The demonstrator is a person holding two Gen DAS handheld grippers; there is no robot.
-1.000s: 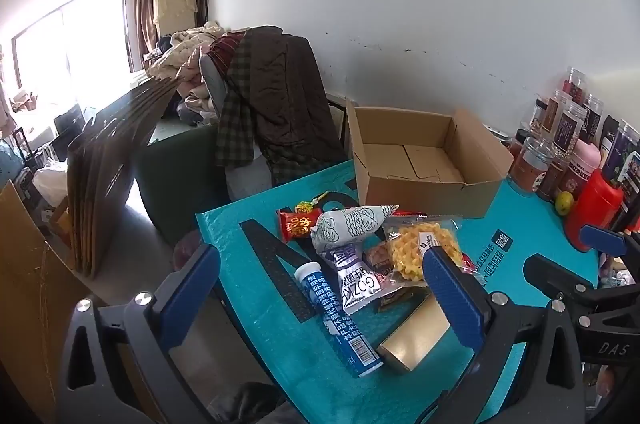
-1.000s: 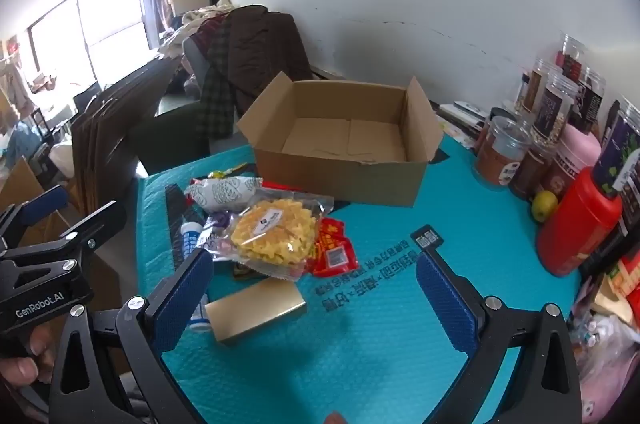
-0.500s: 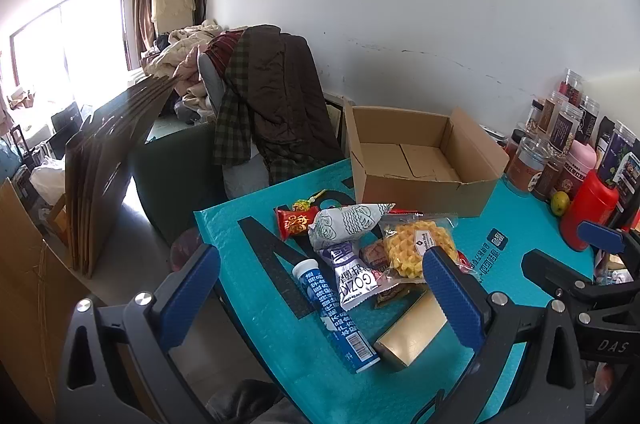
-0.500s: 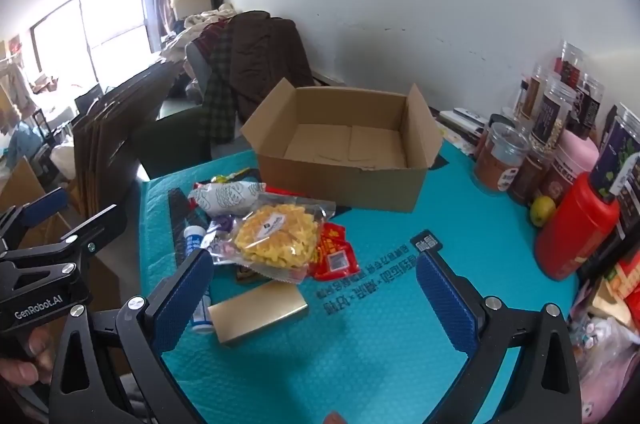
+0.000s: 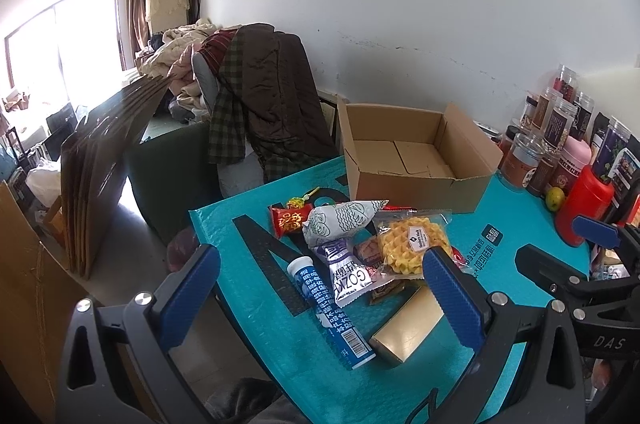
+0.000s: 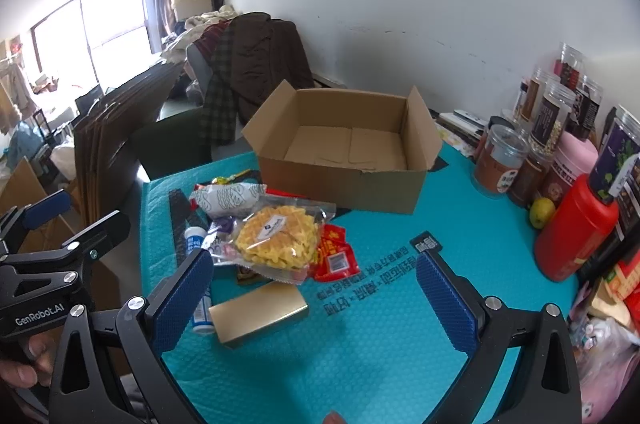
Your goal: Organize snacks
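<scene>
A pile of snacks lies on the teal mat [image 6: 400, 344]: a bagged yellow waffle [image 6: 276, 242] [image 5: 412, 242], a white fish-print pouch [image 5: 340, 222], a red packet [image 6: 334, 256], a blue tube [image 5: 330, 308], a gold box [image 6: 258, 312] [image 5: 406, 330]. An open, empty cardboard box [image 6: 348, 151] [image 5: 416, 159] stands behind them. My left gripper [image 5: 320, 292] is open, above the pile's near side. My right gripper [image 6: 316, 300] is open, above the gold box and mat. Both hold nothing.
Jars, a pink container, a red bottle [image 6: 572, 232] and a lime [image 6: 542, 212] crowd the table's right edge. A chair draped with clothes [image 5: 260, 95] stands behind the table. Stacked cardboard sheets [image 5: 100, 159] lean at the left.
Both grippers have drawn back and up slightly, so the pile and box look a little farther away. Nothing on the table has moved.
</scene>
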